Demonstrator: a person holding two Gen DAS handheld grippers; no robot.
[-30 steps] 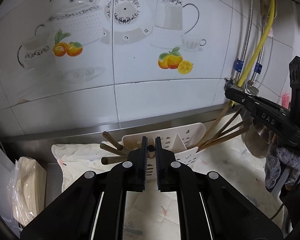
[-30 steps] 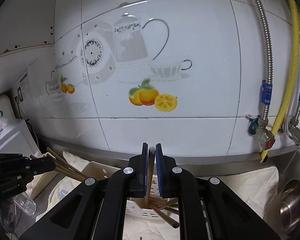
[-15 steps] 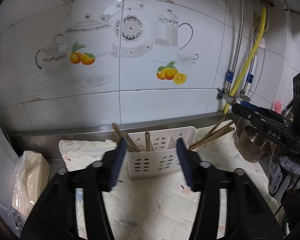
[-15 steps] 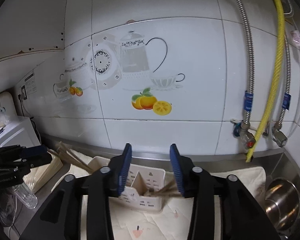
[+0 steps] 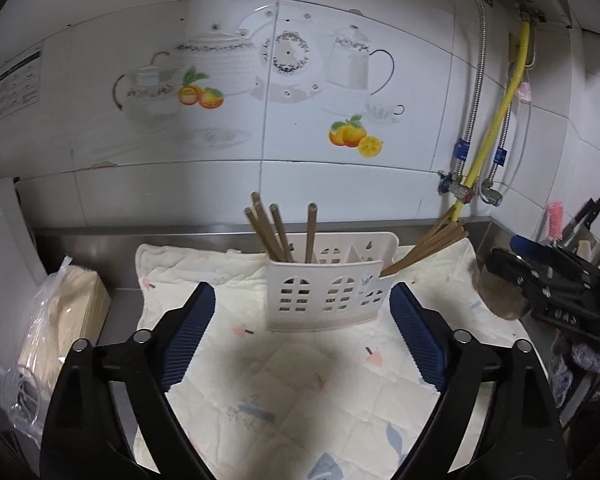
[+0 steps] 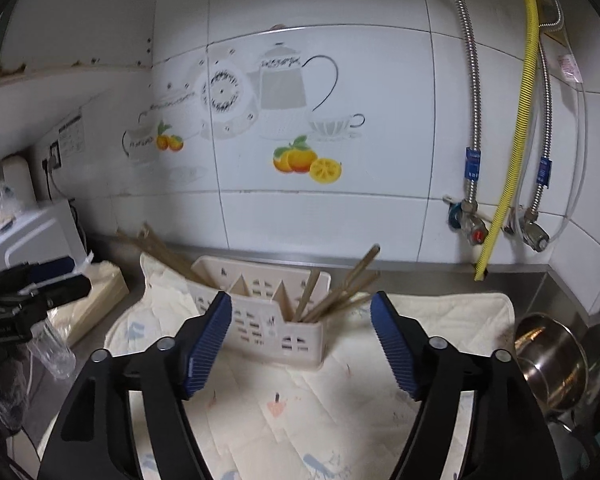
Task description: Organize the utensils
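Note:
A white plastic utensil holder [image 5: 324,288] stands on a cream quilted cloth [image 5: 292,392] against the back wall. Several brown chopsticks [image 5: 278,234] stand in its left compartment, and several more [image 5: 428,242] lean out of its right end. My left gripper [image 5: 300,344] is open and empty, in front of the holder. My right gripper [image 6: 302,344] is open and empty, also in front of the holder [image 6: 260,320], where chopsticks [image 6: 336,292] lean in the right compartment. The right gripper also shows at the right edge of the left wrist view [image 5: 556,292].
A steel pot [image 6: 552,360] sits at the right on the steel counter. A bag of paper napkins [image 5: 60,320] lies left of the cloth. A white appliance [image 6: 28,236] stands far left. Hoses and valves [image 6: 496,216] hang on the tiled wall.
Both grippers were shut on chopsticks over the holder, then opened and let them drop in. Both have since pulled back from the holder.

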